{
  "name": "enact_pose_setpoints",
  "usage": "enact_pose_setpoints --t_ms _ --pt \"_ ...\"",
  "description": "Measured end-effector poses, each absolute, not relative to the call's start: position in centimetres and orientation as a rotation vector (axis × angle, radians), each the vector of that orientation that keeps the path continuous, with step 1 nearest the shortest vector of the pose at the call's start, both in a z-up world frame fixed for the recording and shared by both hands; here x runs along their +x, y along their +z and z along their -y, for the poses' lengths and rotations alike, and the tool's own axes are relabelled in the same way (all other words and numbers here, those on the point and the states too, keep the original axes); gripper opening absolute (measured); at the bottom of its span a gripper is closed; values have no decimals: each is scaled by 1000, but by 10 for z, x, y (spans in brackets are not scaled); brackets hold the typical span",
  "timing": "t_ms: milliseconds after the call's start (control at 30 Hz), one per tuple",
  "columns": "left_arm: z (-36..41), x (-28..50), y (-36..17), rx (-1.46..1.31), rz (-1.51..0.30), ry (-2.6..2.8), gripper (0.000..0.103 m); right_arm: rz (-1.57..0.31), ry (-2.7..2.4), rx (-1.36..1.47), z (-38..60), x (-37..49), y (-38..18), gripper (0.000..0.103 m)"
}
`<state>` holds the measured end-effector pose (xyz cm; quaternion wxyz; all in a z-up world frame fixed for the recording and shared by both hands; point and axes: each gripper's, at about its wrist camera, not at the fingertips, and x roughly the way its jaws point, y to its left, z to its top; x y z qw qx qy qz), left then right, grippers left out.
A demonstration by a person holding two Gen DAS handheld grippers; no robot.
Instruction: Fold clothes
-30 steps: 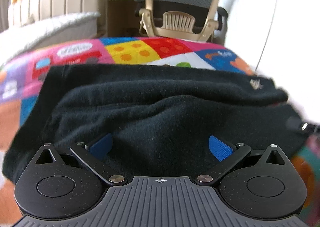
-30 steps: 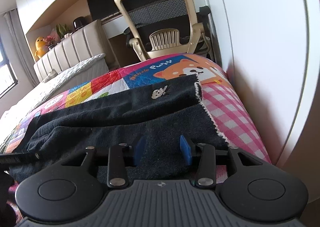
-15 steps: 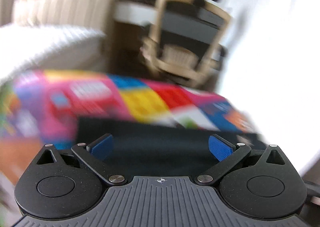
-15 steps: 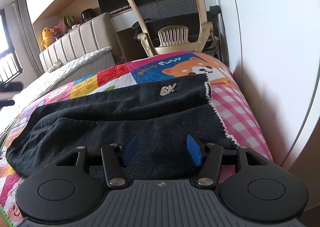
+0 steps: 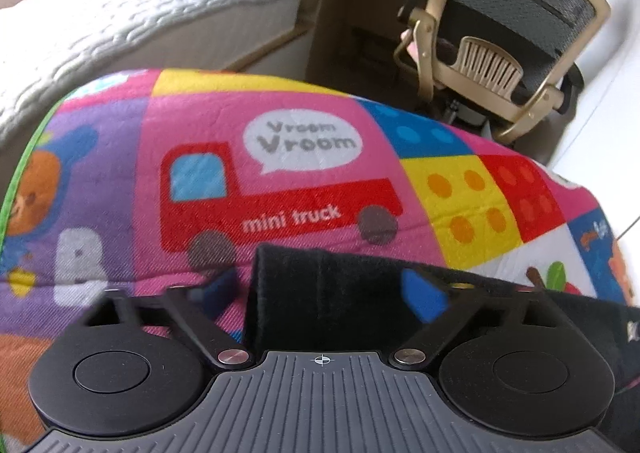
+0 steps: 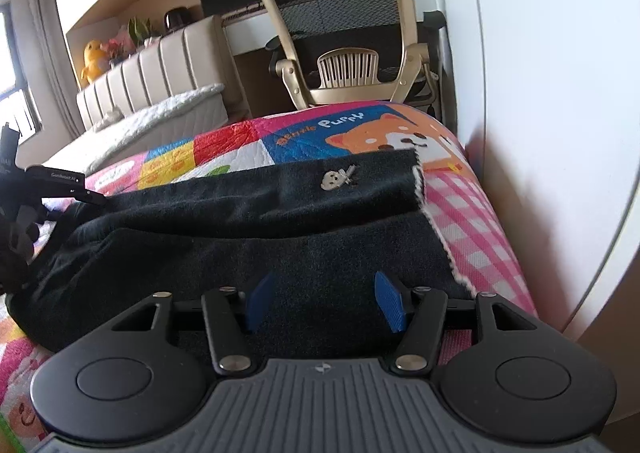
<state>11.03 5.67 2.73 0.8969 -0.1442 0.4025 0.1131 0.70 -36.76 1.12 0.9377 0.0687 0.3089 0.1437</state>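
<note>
The black garment [image 5: 332, 293] lies on a bright play mat [image 5: 280, 157] with a red mini truck on it. In the left wrist view, the left gripper [image 5: 320, 293] sits right at the garment's left end. Its two blue fingers [image 5: 420, 293] are spread wide apart and hold nothing. One finger is over the cloth and the other is over the mat, so the corner of the cloth stands between them. The cloth runs off to the right from here. A beige office chair [image 5: 500, 33] and a white bed [image 5: 140, 13] are behind the mat.

In the right wrist view, the black garment [image 6: 280, 237] stretches long from left to right across the mat [image 6: 472, 213]. It is already doubled over, with a small stitched picture [image 6: 340, 178] on the top layer. The right gripper [image 6: 324, 303] is over the near edge, toward the right end with the white trim. Its blue fingers [image 6: 390, 305] are apart and grip nothing. The left gripper [image 6: 52, 189] shows far off at the other end. So each gripper has its own end, and I think the next fold brings one end over toward the other.
</note>
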Motion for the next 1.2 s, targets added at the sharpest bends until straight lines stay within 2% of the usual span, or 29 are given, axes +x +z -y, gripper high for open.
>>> enact_pose_setpoints --t_ms 133,233,367,467,533,567,600,633,667,700,733,867,967,1067,1200 --pt "-62 110 29 -285 -833 209 53 -584 290 166 369 32 41 55" --pt "-68 106 29 -295 -821 199 50 -580 197 259 380 76 55 55" --pt "-74 101 29 -317 -810 204 50 -652 103 282 387 132 37 55" --pt "-77 102 27 -342 -811 194 54 -750 85 303 389 162 10 57" --pt "-78 105 27 -362 -814 154 77 -731 85 260 383 162 4 56" --pt "-78 107 27 -369 -816 136 79 -734 80 227 379 162 6 41" --pt "-76 110 27 -361 -819 133 79 -736 97 212 376 161 7 15" --pt "-72 112 27 -340 -820 140 74 -748 135 214 373 160 9 12" --pt "-69 113 27 -311 -820 150 65 -744 140 205 370 157 11 12" --pt "-66 114 29 -286 -819 154 50 -718 146 186 368 153 17 11" --pt "-65 113 31 -277 -816 143 45 -693 151 168 366 149 24 11" --pt "-62 91 61 -244 -730 105 44 -547 192 142 369 118 62 11" --pt "-57 46 92 -213 -633 74 44 -419 228 104 372 67 90 11" --pt "-55 -19 101 -212 -584 45 44 -413 234 62 381 15 84 14" --pt "-56 -87 81 -218 -631 81 46 -538 146 11 394 -32 47 24"
